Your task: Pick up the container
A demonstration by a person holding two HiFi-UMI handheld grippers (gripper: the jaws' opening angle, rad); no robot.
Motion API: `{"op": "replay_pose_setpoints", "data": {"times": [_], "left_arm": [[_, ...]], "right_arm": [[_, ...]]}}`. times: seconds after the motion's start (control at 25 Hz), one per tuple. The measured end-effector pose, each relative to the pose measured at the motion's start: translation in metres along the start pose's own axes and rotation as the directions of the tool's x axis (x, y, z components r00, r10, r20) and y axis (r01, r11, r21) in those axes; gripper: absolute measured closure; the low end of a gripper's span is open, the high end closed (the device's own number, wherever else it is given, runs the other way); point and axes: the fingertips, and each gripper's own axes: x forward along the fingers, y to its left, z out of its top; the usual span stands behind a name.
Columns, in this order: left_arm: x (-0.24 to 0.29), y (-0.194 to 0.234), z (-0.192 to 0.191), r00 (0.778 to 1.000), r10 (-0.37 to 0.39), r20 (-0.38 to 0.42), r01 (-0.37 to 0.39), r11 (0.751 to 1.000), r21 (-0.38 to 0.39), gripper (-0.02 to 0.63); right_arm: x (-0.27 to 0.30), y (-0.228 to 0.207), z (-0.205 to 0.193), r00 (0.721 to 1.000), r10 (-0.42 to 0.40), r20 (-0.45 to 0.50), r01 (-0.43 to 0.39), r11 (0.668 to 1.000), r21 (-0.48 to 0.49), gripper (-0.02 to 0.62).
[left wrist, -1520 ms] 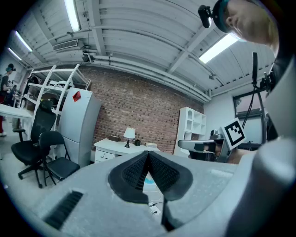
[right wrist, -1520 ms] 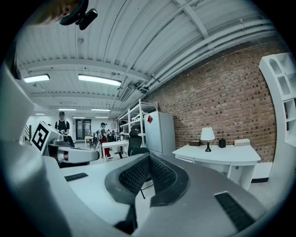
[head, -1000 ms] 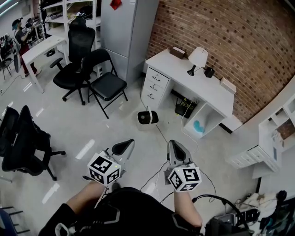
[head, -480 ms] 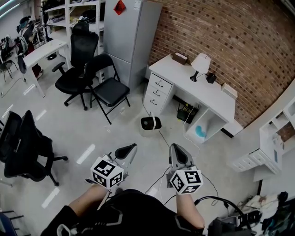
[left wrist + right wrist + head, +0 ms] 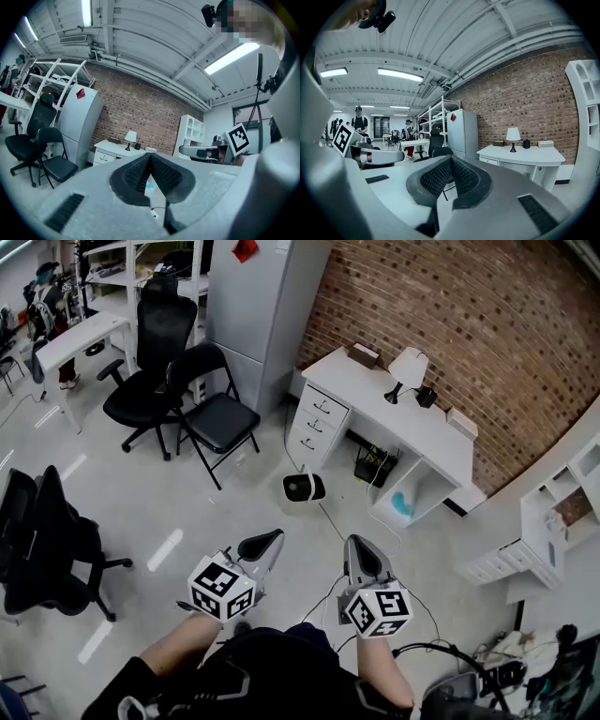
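Observation:
Both grippers are held out at waist height over the floor, side by side. My left gripper [image 5: 262, 542] has its jaws closed together with nothing between the pads [image 5: 150, 157]. My right gripper [image 5: 359, 549] is likewise shut and empty [image 5: 450, 159]. A small white bin-like container with a dark top [image 5: 302, 487] stands on the floor ahead of both grippers, well out of reach, near the white desk [image 5: 375, 395]. I cannot tell which object is the task's container. A brown box [image 5: 362, 355] sits on the desk top.
A table lamp [image 5: 406, 367] and a white box [image 5: 461, 421] stand on the desk against the brick wall. A folding chair [image 5: 214, 409] and office chairs [image 5: 150, 362] are at the left, a grey cabinet [image 5: 258, 296] behind. Cables [image 5: 422, 615] lie on the floor near my feet.
The head view has swayed slightly. Both grippers keep their places, shut and empty.

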Motion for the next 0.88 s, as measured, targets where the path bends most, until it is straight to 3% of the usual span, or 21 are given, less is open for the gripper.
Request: {"op": "replay_pose_setpoints", "data": {"times": [0.2, 0.56, 0.72, 0.88], "left_arm": [[-0.002, 0.008, -0.010, 1.000, -0.007, -0.010, 0.007, 1.000, -0.019, 0.595], [0.028, 0.031, -0.013, 0.999, 0.032, -0.026, -0.033, 0.999, -0.018, 0.595], [0.055, 0.041, -0.007, 0.999, 0.048, -0.021, -0.048, 0.999, 0.007, 0.595], [0.086, 0.058, -0.005, 0.995, 0.094, -0.018, -0.095, 0.995, -0.015, 0.595]], "right_arm": [[0.002, -0.006, -0.003, 0.999, -0.032, 0.002, 0.032, 0.999, 0.000, 0.588], [0.040, -0.024, -0.015, 1.000, 0.013, -0.002, -0.013, 0.999, 0.049, 0.588], [0.063, -0.046, -0.007, 0.999, 0.034, 0.017, -0.035, 0.999, 0.040, 0.588], [0.085, -0.073, -0.007, 0.998, 0.056, 0.013, -0.056, 0.997, 0.058, 0.588]]}}
